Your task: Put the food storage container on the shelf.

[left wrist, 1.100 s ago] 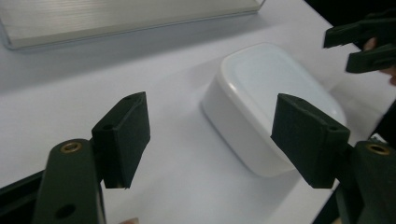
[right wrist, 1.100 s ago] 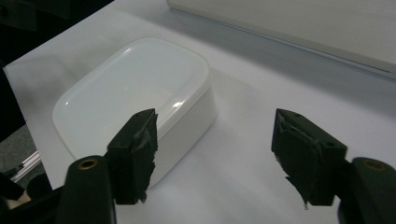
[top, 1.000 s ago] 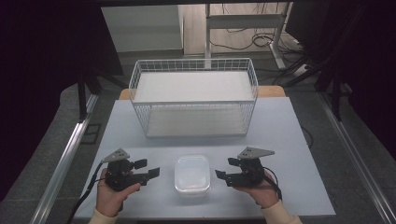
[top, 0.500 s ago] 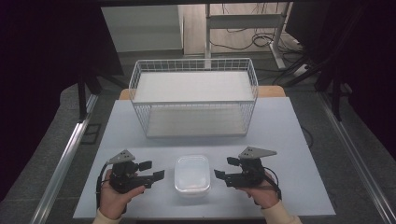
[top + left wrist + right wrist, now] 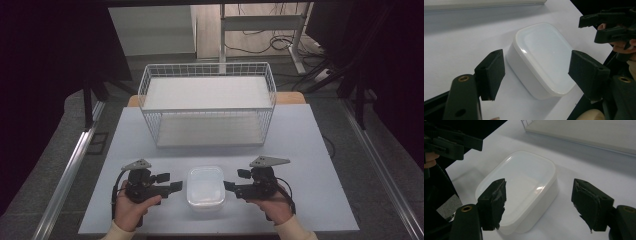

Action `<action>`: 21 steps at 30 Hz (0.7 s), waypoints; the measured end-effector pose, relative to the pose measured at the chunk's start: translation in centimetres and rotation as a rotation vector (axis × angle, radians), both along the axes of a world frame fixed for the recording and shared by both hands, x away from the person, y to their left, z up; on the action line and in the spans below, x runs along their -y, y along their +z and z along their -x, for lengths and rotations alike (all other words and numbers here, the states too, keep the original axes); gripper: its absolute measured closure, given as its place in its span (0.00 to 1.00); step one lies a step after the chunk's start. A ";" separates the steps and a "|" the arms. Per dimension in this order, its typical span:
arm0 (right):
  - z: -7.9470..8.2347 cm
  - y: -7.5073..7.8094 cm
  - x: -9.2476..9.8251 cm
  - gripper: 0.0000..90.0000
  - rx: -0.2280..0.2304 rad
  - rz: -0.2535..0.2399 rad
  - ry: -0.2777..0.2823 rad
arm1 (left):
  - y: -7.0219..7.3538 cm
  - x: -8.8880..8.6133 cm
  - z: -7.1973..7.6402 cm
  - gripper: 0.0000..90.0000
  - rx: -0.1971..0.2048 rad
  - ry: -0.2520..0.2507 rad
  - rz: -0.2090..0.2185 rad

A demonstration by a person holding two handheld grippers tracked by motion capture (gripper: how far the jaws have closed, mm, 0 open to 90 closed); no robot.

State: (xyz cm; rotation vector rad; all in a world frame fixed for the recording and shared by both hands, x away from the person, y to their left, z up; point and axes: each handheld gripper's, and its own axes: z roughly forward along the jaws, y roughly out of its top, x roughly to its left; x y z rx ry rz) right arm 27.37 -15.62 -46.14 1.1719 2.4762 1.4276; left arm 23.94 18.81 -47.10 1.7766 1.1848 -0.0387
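A white lidded plastic container [image 5: 205,188] lies flat near the front edge of the table. My left gripper [image 5: 172,182] is just left of it, open, jaws pointing at its side. My right gripper [image 5: 234,180] is just right of it, also open and aimed at it. In the left gripper view the container [image 5: 541,55] lies ahead between the open pads of my left gripper [image 5: 540,72], untouched, with the right gripper [image 5: 609,25] beyond. In the right gripper view the container [image 5: 519,185] sits ahead of my right gripper [image 5: 542,203], with the left gripper [image 5: 451,143] at top left.
A white wire basket [image 5: 207,100] with two levels stands at the back middle of the pale table [image 5: 300,140]. Metal rails run along both sides of the table. Bare tabletop lies between the basket and the container.
My left gripper has edged a little to the right, closer to the container. The right gripper and the container have stayed put.
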 end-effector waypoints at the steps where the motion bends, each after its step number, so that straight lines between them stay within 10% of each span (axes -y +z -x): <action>1: -0.1 0.0 -0.2 0.31 -0.013 0.003 0.000 | 0.0 0.1 -0.2 0.32 -0.007 -0.004 0.003; 21: -1.5 -1.6 -2.2 0.30 -0.153 -0.024 -0.036 | -2.2 1.4 -2.3 0.31 -0.152 -0.018 0.062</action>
